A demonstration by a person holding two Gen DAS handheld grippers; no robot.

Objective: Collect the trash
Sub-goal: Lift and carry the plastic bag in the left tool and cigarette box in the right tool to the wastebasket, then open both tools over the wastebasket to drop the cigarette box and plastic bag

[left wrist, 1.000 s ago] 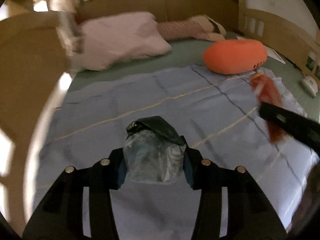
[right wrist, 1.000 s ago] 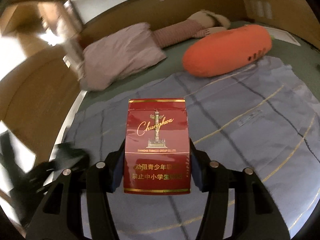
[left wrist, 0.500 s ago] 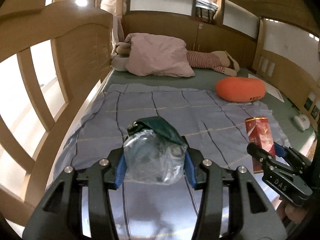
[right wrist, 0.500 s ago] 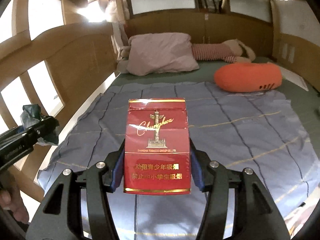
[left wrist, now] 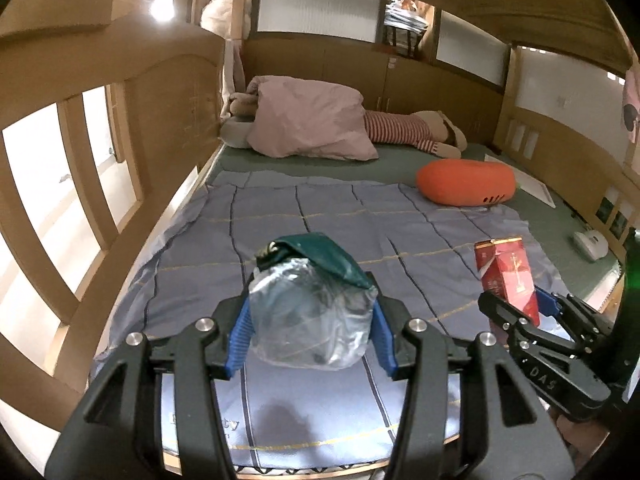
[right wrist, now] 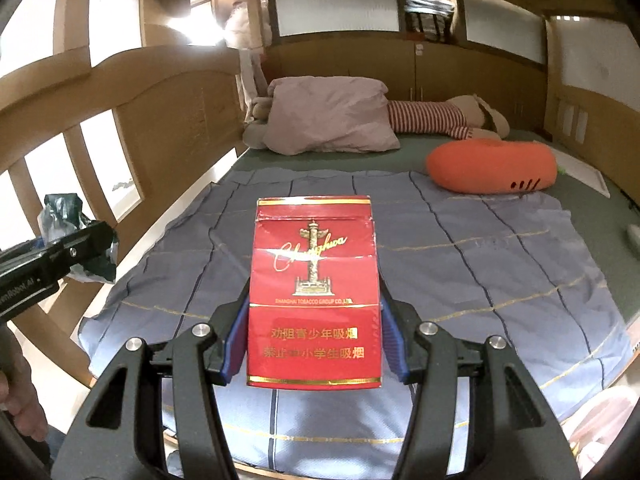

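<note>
Fingers of both my grippers pinch trash above the bed [left wrist: 420, 168].
Left gripper [left wrist: 308, 322], its jaws just easing wider, still squeezes one crumpled wrapper [left wrist: 310, 316], green end up; right gripper [right wrist: 314, 340] clamps one red cigarette pack [right wrist: 314, 292], long axis upright, front facing me. Both tilt downward over the blue blanket [right wrist: 500, 264].

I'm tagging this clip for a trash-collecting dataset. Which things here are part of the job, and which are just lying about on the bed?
Part of the job:
- crumpled plastic wrapper, in the left tongs
- red cigarette pack, in the right tongs

Just lying about:
- pink pillow
- orange cushion
- striped plush toy
- blue checked blanket
</note>
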